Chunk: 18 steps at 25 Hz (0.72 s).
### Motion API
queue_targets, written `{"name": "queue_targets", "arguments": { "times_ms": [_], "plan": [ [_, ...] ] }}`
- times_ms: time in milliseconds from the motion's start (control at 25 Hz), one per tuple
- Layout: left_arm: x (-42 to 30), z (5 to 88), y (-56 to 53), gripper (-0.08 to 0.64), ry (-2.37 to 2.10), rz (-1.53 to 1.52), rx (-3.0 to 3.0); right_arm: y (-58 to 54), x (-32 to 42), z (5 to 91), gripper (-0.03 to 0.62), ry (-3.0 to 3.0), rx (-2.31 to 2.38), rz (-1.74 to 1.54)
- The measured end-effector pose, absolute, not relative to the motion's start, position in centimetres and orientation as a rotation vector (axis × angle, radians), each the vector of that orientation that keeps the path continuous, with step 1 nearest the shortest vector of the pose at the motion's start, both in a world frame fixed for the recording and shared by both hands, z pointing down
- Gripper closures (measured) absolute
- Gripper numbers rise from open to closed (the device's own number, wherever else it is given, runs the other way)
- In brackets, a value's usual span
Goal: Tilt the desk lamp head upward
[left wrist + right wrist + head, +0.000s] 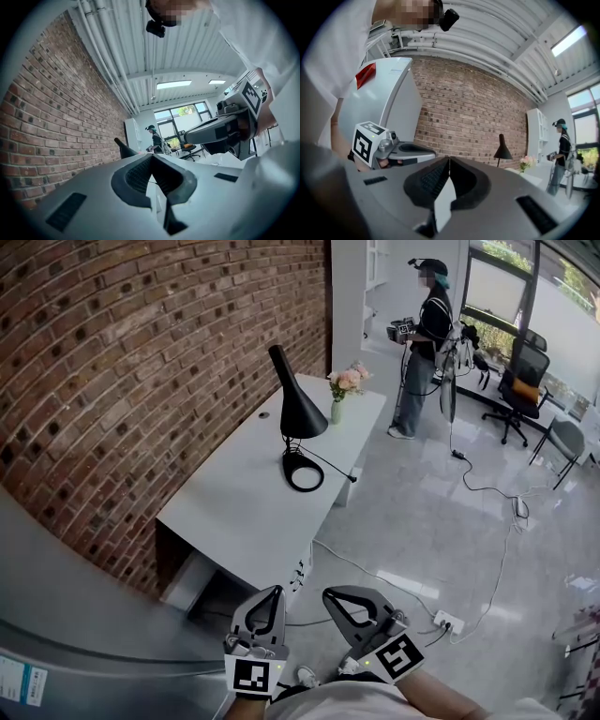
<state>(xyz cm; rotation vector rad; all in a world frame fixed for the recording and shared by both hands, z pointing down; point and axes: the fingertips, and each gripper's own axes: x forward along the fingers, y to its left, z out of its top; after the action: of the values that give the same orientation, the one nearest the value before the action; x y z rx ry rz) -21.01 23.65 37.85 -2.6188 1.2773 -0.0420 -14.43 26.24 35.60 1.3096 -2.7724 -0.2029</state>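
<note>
A black desk lamp (298, 401) with a cone head stands on a white desk (246, 502) by the brick wall, its head pointing down over a ring base (304, 472). The lamp (502, 150) shows small and far in the right gripper view, and its top (123, 147) peeks over the jaws in the left gripper view. My left gripper (277, 591) and right gripper (328, 594) hang side by side near my body, well short of the desk. Both are shut with nothing between the jaws (152, 156) (449, 159).
A vase of pink flowers (343, 386) stands at the desk's far end. A person (427, 334) stands on the tiled floor beyond, near an office chair (518, 382). Cables and a power strip (447, 622) lie on the floor to the right. A grey cabinet top (84, 652) is at my left.
</note>
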Motion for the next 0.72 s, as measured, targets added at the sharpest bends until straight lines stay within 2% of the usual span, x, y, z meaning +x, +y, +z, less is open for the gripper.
{"name": "queue_targets", "arguments": {
  "times_ms": [720],
  "plan": [
    [-20.9,40.3,24.0,0.552,1.126,-0.022,-2.721,27.4,-14.2,37.9,0.574,-2.634,1.452,-0.120]
  ]
}}
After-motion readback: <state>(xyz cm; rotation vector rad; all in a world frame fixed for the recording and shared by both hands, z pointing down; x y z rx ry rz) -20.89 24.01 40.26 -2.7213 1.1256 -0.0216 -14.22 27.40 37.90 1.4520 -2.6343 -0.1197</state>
